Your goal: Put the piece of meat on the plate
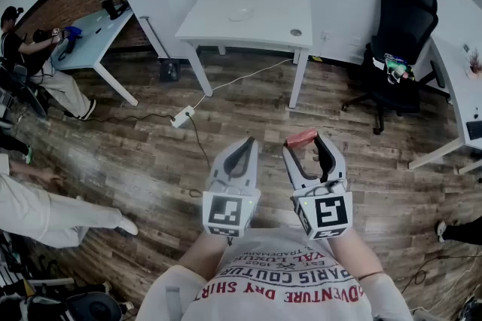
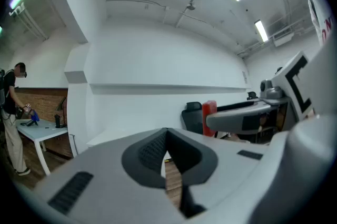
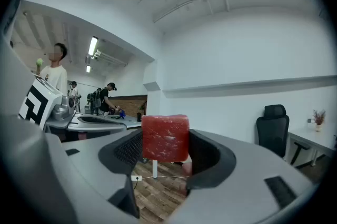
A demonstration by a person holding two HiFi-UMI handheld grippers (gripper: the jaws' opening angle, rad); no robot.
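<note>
A red block of meat (image 1: 301, 137) sits between the tips of my right gripper (image 1: 304, 142), whose jaws stand wide and are shut on it. In the right gripper view the meat (image 3: 165, 138) fills the gap between the dark pads (image 3: 126, 150). My left gripper (image 1: 244, 144) is held level beside it, shut and empty; its jaws meet in the left gripper view (image 2: 167, 136), where the meat (image 2: 209, 112) shows at the right. A white plate (image 1: 241, 13) lies on the white table (image 1: 226, 29) far ahead.
A black office chair (image 1: 399, 33) stands at the right next to a desk (image 1: 456, 78). A power strip (image 1: 182, 116) and cable lie on the wooden floor before the table. People sit and stand at the left (image 1: 34, 59).
</note>
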